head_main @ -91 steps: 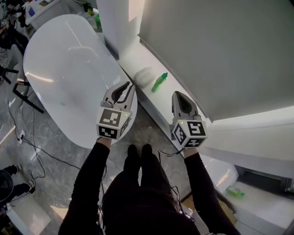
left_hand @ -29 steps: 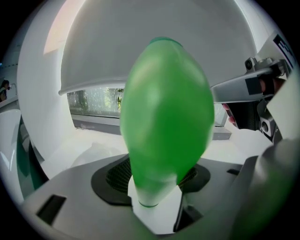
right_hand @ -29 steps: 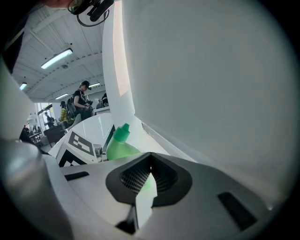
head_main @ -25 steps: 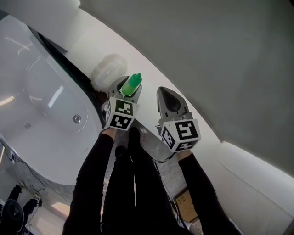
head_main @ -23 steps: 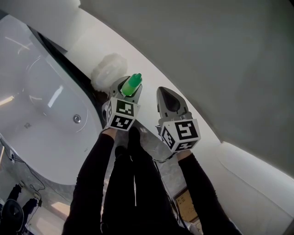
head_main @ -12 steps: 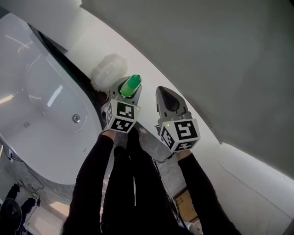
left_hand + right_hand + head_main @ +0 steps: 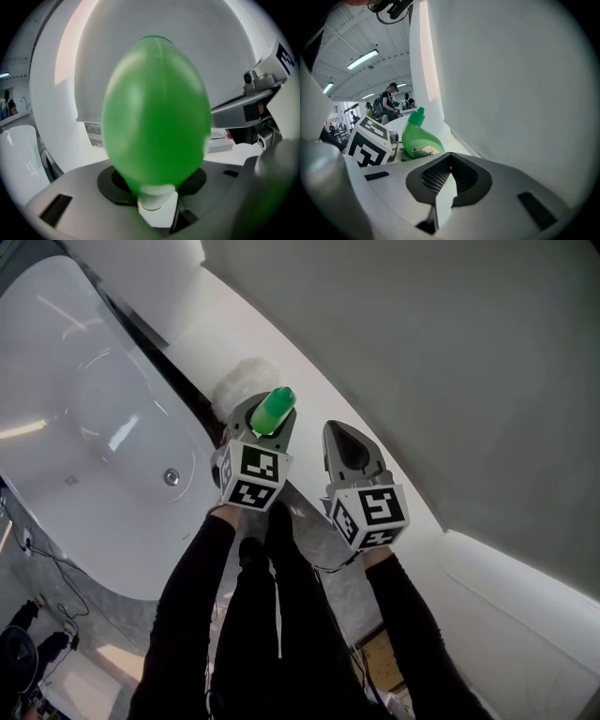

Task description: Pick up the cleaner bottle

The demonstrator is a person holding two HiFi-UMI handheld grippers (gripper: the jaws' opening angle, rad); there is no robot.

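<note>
The green cleaner bottle (image 7: 274, 412) stands upright between the jaws of my left gripper (image 7: 265, 425), clear of the white ledge (image 7: 309, 367). Those jaws have just been closing, and they now press on the bottle's sides. In the left gripper view the bottle (image 7: 157, 112) fills the middle of the picture. My right gripper (image 7: 343, 434) hovers just to the right, jaws together with nothing in them. In the right gripper view the bottle (image 7: 419, 138) shows at left beside the left gripper's marker cube (image 7: 370, 140), beyond the right gripper (image 7: 449, 161).
A white fluffy pad (image 7: 246, 381) lies on the ledge just behind the bottle. A white bathtub (image 7: 94, 427) fills the left side, a dark gap between it and the ledge. A grey wall (image 7: 450, 352) rises right of the ledge. The person's legs stand below.
The bottle lay on the ledge with both grippers short of it. The left gripper then closed round it and has now lifted it a little; the right gripper rose slightly too.
</note>
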